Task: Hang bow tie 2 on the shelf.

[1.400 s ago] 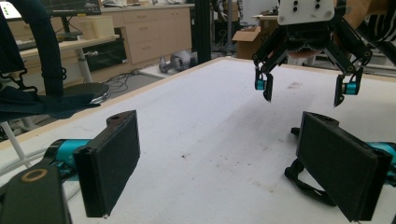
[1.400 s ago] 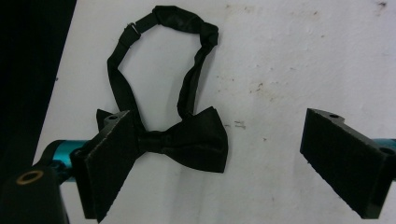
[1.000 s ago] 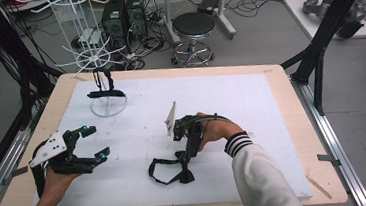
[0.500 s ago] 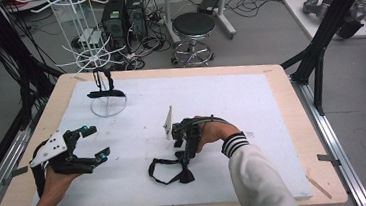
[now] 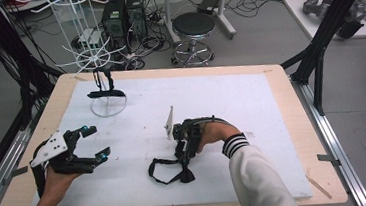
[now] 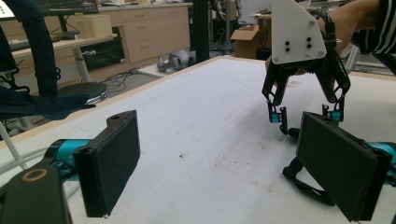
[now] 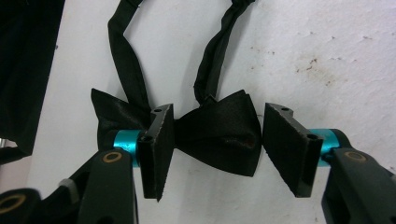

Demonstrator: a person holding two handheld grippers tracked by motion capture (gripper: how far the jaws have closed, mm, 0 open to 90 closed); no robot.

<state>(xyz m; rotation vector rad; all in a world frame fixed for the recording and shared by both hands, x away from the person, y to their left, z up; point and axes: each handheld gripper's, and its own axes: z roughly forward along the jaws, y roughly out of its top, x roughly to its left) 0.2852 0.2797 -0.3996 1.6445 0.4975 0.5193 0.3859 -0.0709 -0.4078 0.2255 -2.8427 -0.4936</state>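
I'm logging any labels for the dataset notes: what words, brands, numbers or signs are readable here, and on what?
None can be read.
The black bow tie, the white table cover and the white plate on the right gripper bear no print.
The screen top left in the left gripper view has lines too small and blurred to read.

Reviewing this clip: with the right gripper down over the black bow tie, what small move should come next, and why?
Probably finish closing. The right gripper straddles one wing of the bow tie on the white mat; its jaws have just been closing, yet the far pad seems short of the fabric.
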